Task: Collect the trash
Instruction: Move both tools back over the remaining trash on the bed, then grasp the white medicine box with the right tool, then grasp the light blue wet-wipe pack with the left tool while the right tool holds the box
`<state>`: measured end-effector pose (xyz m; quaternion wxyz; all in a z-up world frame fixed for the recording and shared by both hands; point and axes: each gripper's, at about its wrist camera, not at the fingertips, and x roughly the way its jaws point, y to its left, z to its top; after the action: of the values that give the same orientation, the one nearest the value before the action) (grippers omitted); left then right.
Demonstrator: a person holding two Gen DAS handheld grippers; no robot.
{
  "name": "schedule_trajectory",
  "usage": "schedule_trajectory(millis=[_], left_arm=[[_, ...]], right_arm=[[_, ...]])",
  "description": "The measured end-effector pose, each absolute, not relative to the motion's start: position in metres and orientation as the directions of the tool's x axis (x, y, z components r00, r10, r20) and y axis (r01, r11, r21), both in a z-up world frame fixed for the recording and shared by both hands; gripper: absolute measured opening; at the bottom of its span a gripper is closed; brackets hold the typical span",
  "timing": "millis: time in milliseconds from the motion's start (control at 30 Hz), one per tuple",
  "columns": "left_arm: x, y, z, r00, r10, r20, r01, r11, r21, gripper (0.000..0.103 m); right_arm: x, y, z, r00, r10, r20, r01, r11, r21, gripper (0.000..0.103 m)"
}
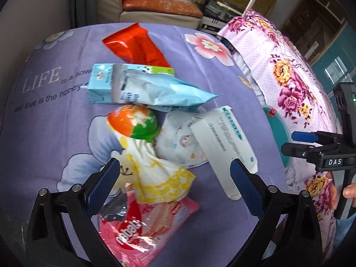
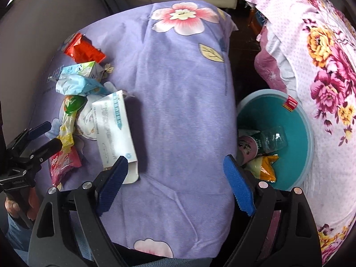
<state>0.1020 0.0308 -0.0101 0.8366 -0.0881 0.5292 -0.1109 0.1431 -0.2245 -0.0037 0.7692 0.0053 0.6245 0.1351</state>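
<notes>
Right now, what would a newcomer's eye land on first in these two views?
A heap of wrappers lies on the purple flowered cloth, with a white carton at its edge. A teal bin, already holding some trash, sits in the gap beside a pink floral cover. Both tongs hang open above.

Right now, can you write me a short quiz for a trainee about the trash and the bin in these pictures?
1. True or false: the teal bin already holds trash.
2. Which lies nearest the open right gripper? A red wrapper; B white box; C blue carton.
3. What colour is the cloth under the trash pile?

Key: 1 true; 2 B; 3 purple.
</notes>
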Motion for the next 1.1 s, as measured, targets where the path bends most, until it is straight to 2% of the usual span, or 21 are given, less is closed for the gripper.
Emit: schedule_trajectory(millis=[300, 767, 800, 867, 1033, 1100], left_arm=[[0.102, 0.091, -0.027, 0.411, -0.241, -0.879, -0.009, 0.963, -0.268, 0.099], [0.103, 0.117, -0.037, 0.403, -0.221, -0.888, -0.048, 0.964, -0.261, 0.099], [0.103, 0.117, -0.037, 0.403, -0.22, -0.889, -0.048, 0.964, -0.26, 0.099], [0.104, 0.113, -0.036, 0.402, -0.225, -0.888, -0.043, 0.964, -0.263, 0.099], [0.107, 0.087, -0.032, 0.406, -0.227, -0.885, 0.003, 0.969, -0.248, 0.098], [0.111, 0.075, -0.033, 0.395, -0.236, -0.888, 0.024, 0.969, -0.247, 0.091]], right_arm=[[0.16, -0.145, -0.028, 0.123, 0.182, -0.975, -0.323, 0.937, 0.134, 0.083], [0.169, -0.111, -0.056, 0.134, 0.155, -0.979, -0.36, 0.928, 0.098, 0.083], [0.168, -0.11, -0.057, 0.123, 0.167, -0.978, -0.371, 0.922, 0.111, 0.078], [0.168, -0.113, -0.056, 0.125, 0.179, -0.976, -0.373, 0.92, 0.121, 0.058], [0.161, -0.132, -0.045, 0.148, 0.205, -0.967, -0.352, 0.925, 0.143, 0.057], [0.159, -0.143, -0.041, 0.163, 0.212, -0.963, -0.333, 0.931, 0.149, 0.057]])
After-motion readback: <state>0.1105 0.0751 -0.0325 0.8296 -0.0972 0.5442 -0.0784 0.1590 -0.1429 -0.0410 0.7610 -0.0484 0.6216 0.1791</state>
